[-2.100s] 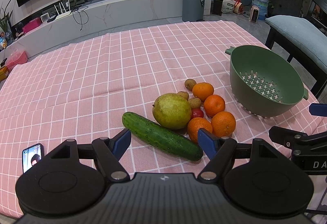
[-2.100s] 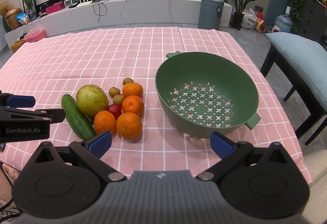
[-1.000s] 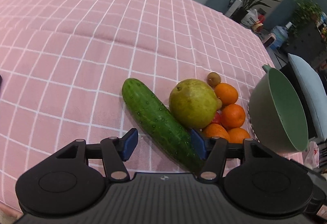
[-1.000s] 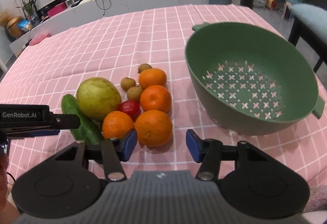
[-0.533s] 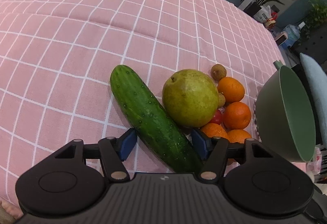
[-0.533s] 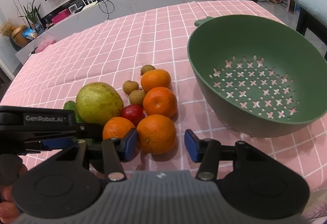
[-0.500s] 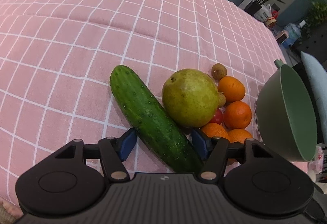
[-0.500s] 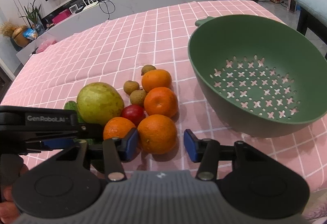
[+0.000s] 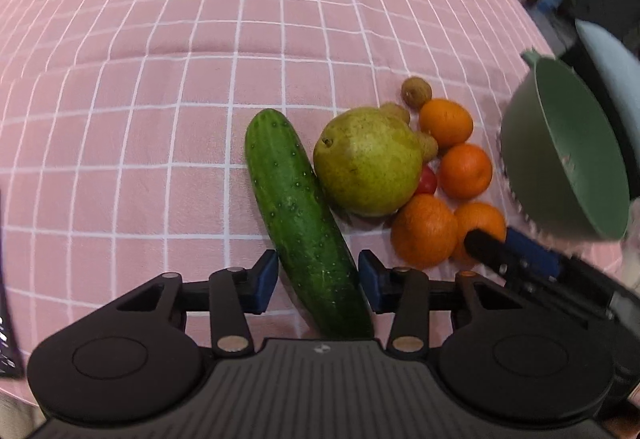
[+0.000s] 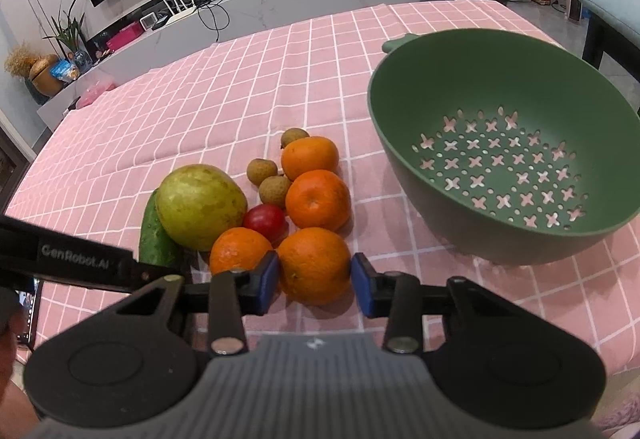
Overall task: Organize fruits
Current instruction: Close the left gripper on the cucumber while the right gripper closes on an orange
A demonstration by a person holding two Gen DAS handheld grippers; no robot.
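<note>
On the pink checked cloth a cucumber (image 9: 296,207) lies beside a yellow-green pear (image 9: 368,163). My left gripper (image 9: 318,281) points steeply down over the cucumber's near end. Its jaws are closing and both blue pads touch the cucumber's sides. Several oranges, a small red fruit (image 10: 266,221) and brown longans (image 10: 262,171) cluster to the right of the pear. My right gripper (image 10: 314,279) is closing on the nearest orange (image 10: 314,259), with a pad against each side. The green colander (image 10: 400,119) stands empty to the right.
A phone (image 10: 26,303) lies at the table's near left edge, by a person's hand. A chair with a teal cushion (image 10: 612,3) stands beyond the table's right edge. Bare pink cloth (image 9: 160,79) stretches behind and left of the fruit.
The left jaws narrowed until their pads met the cucumber, which now runs straighter up the left wrist view. The right jaws drew in onto the nearest orange.
</note>
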